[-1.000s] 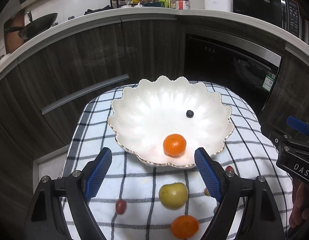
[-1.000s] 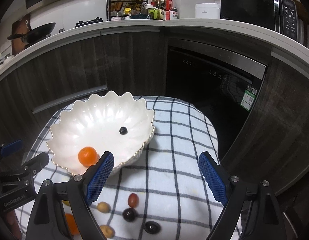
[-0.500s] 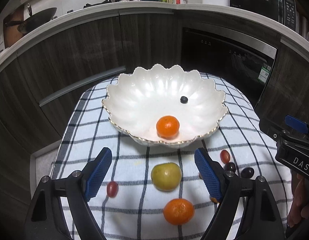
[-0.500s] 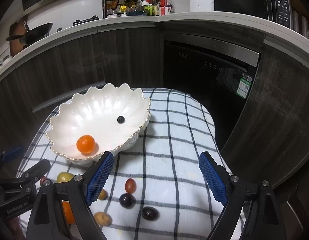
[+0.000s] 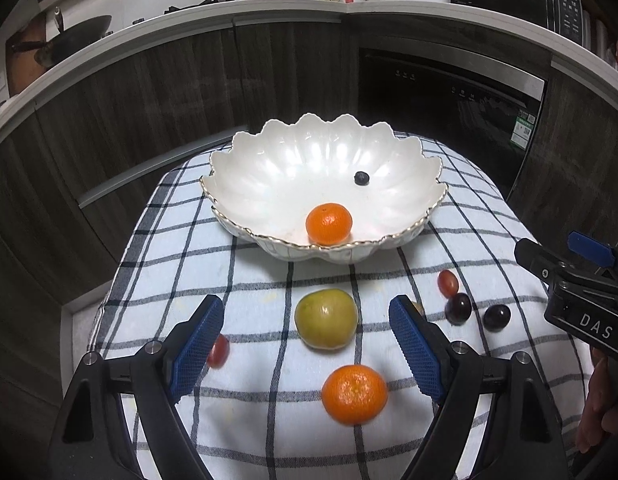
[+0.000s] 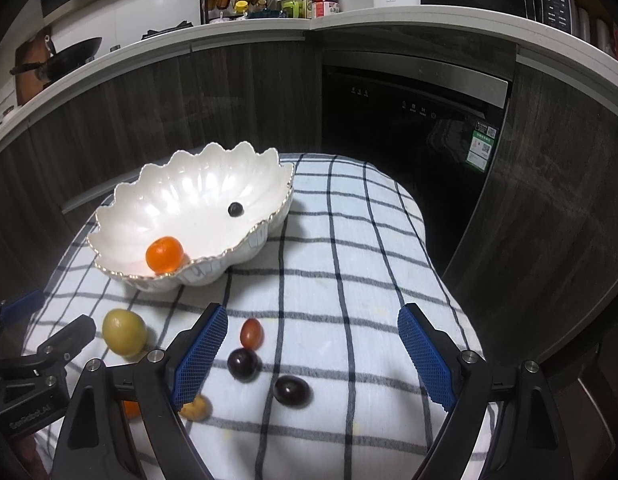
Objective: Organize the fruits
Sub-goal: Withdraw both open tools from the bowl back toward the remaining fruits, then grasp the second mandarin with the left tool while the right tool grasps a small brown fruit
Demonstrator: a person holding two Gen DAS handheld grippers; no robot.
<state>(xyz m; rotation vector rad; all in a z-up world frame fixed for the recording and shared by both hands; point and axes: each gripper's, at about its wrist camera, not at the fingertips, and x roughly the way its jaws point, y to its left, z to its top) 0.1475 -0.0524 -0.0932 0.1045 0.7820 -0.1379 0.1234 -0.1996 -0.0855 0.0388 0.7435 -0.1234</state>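
Left tongs (image 5: 305, 346): spread wide, gripping nothing; a round yellow-green fruit (image 5: 325, 318) lies on the cloth between the blue pads.
Near left: small red grape (image 5: 218, 351) beside the left pad.
Near centre: loose orange mandarin (image 5: 354, 393) on the blue-checked white cloth (image 5: 253, 276) over the worktop.
Far centre: white scalloped gold-rimmed bowl (image 5: 269, 168) holding a second mandarin (image 5: 328, 223) and a dark blueberry (image 5: 361, 178).
Right tongs (image 6: 312, 350): spread wide, empty; an oblong red grape (image 6: 251, 333) and two dark purple grapes (image 6: 243, 364) lie between them.
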